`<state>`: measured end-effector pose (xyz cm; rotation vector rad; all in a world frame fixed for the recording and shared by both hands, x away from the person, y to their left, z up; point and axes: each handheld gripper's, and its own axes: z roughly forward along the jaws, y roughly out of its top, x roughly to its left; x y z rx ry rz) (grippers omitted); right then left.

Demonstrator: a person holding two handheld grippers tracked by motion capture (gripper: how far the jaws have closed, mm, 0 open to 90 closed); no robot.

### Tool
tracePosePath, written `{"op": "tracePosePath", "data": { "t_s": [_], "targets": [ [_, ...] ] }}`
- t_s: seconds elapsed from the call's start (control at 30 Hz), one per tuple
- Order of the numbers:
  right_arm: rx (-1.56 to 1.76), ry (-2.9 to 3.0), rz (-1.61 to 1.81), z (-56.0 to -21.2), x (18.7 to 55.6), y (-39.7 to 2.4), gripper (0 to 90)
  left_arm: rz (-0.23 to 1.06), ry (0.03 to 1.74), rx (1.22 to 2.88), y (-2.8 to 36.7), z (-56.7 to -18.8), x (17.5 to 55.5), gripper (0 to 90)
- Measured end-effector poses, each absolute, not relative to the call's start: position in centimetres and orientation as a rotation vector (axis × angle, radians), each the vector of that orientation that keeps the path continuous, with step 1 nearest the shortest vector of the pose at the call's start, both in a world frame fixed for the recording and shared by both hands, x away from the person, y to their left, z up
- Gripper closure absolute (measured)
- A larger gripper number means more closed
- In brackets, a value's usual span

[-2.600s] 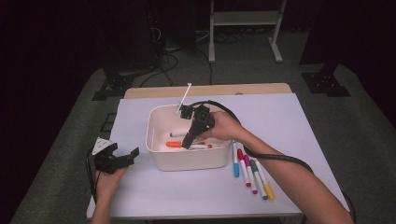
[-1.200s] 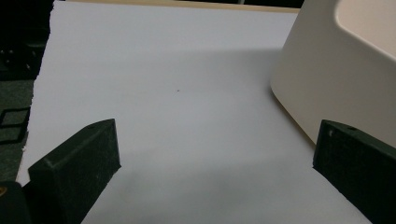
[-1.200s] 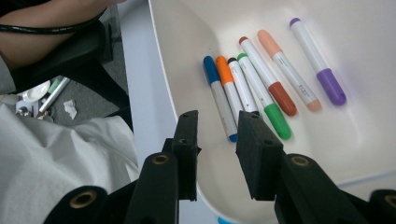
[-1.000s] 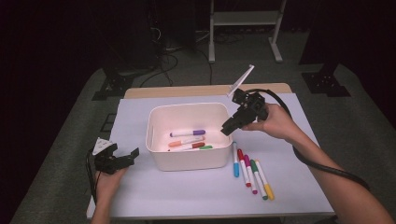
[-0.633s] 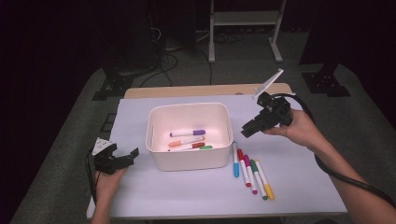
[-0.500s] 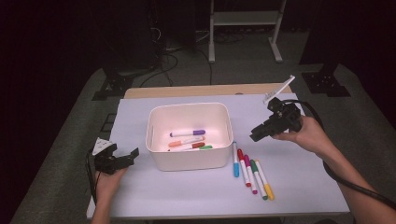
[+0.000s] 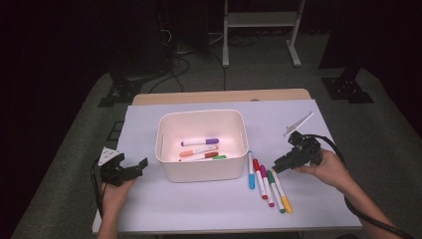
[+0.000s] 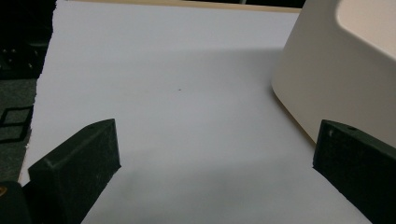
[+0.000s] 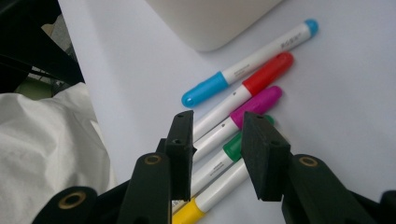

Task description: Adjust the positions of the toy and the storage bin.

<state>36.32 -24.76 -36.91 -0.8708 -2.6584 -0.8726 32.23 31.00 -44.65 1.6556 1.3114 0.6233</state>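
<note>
Dark room, cables and stand legs on grey floor behind a white-topped table (image 7: 209,204).

Right gripper (image 7: 281,165) low over the table's right part, held in the right hand (image 7: 326,167), nose aimed toward the markers. Jaws part-way apart, just been opening; nothing clamped between them. In the right gripper view the gap between the two black jaws frames the green-capped marker (image 9: 233,148), with the yellow-capped marker (image 9: 205,205) just below it, neither touched as far as can be seen.

Five loose markers lie side by side directly ahead of that gripper, touching or nearly so, long axes roughly parallel. In the high view each runs from near the bin down toward the person, slanting slightly right. Order outward from the jaws: yellow (image 7: 281,191) nearest, then green (image 7: 273,186), magenta-capped marker (image 7: 266,188), red-capped marker (image 7: 260,174), blue-capped marker (image 7: 251,170) farthest and closest to the bin. In the right gripper view the blue (image 9: 252,60), red (image 9: 266,74) and magenta (image 9: 257,105) caps point away from the jaws, up and right.

White bin (image 7: 169,154) beyond the markers, past the blue one. Inside it, more markers (image 7: 200,149) lying roughly crosswise.

Left gripper (image 7: 132,170) rests at the table's left part, held in the left hand (image 7: 113,194), jaws wide apart, nothing between them; bin wall (image 8: 327,84) just ahead to one side.
</note>
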Motion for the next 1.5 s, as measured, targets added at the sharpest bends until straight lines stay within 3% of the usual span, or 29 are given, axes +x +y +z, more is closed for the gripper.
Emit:
{"op": "tracePosePath", "data": {
  "t_s": [0.47,1.23,1.5],
  "targets": [
    [-0.962,-2.649,-0.807,-41.7,35.2,-25.6,62.9,0.621,1.307,1.662,30.9,-44.7,32.3,0.0],
    [-1.090,-2.830,-0.672,-42.6,34.6,-26.6,61.8,0.621,1.310,1.656,31.0,-44.7,32.2,0.0],
    [-1.150,-2.800,-0.708,-42.8,34.6,-28.3,70.2,0.619,1.305,1.658,30.9,-44.7,32.2,0.0]
  ]
}}
